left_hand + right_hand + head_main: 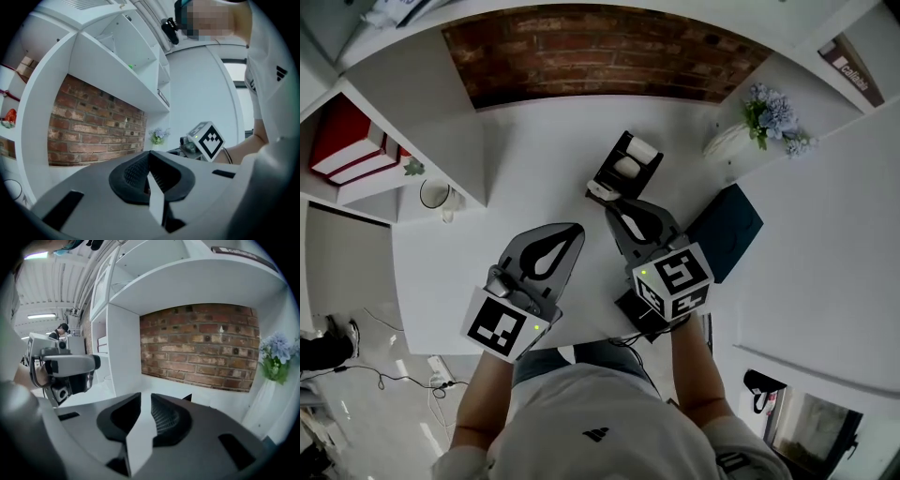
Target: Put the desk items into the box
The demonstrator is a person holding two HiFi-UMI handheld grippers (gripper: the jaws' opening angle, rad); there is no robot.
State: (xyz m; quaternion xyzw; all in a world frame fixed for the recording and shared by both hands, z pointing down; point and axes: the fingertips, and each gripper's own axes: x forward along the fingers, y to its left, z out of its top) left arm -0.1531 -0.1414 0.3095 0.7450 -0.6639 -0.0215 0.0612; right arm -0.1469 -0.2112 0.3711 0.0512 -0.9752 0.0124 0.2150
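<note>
Left gripper (149,157) clenched empty, right gripper (144,399) slightly parted beside the box (606,165); the flat notebook (727,230) looks stiff and light, best pinched by an edge.

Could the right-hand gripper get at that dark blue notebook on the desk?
Probably yes. The dark blue notebook lies flat on the desk just beside the right gripper, with nothing on it or between them, and the jaws stand slightly apart and empty.

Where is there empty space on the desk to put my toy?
Bare desk lies between the brick wall and the box, and left of the box up to the shelf unit. It's crowded on the right: box, right tool, notebook, vase.
</note>
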